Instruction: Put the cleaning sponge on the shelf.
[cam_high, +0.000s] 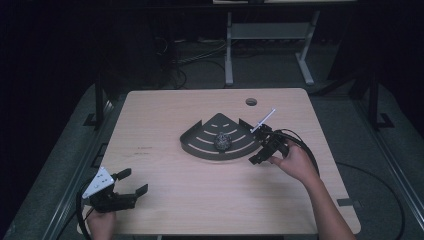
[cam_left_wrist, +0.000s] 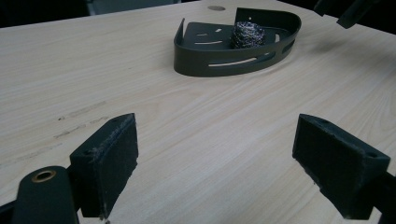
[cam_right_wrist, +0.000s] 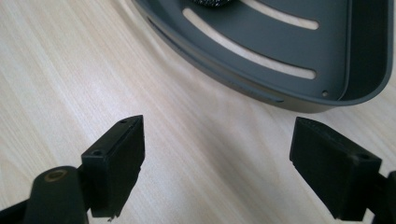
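Near edge of the pale wood-grain worktop (cam_high: 165, 200): the left tool (cam_high: 131, 183), jaws spread wide with nothing between them, hovers at the near-left corner. At mid-worktop lies a dark grey quarter-round slotted tray (cam_high: 200, 145), its curved wall toward the near side and its corner pointing away, with a steel-wool ball (cam_high: 222, 141) on its floor; the right tool (cam_high: 261, 148), jaws likewise apart and empty, is just beside the tray's right end. Beyond a round hole (cam_high: 251, 102) near the far edge, the room is dark, with cables and a grey desk frame (cam_high: 270, 45) on the floor.
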